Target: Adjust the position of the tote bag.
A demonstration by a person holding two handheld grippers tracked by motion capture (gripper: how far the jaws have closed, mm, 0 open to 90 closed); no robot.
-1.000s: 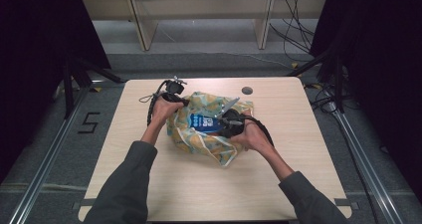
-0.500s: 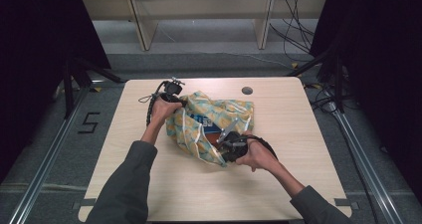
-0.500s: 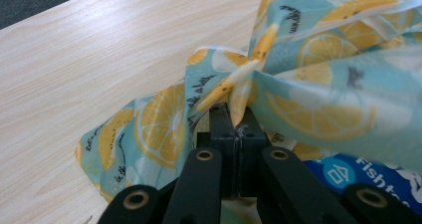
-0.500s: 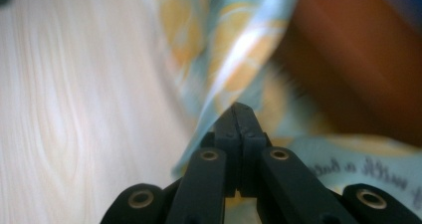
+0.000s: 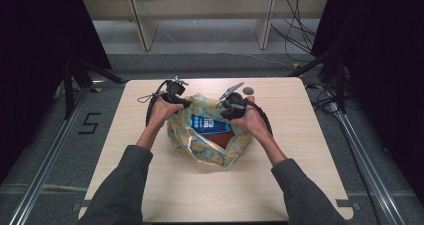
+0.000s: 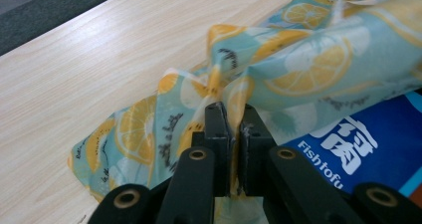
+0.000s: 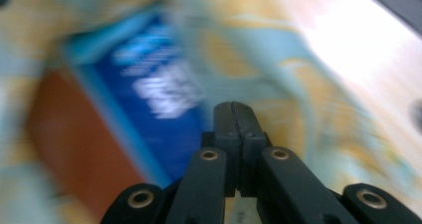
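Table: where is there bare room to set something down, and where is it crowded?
Bare table lies between the forearms, nearer than the bag; also the strips beside the left and right edges. Crowded at the far middle: bag, both grippers, the blue packet, and a small dark disc.

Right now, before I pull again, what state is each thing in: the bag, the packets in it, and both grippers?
Fruit-print bag: lying on the table, mouth held open, crumpled.
Blue packet: lying flat inside the bag, label up.
Brown packet: inside the bag, beside the blue one, partly covered.
Left gripper: shut on the bag's edge, cloth pinched between the jaws, which have just eased slightly.
Right gripper: jaws closed; picture blurred, grip on cloth unclear.
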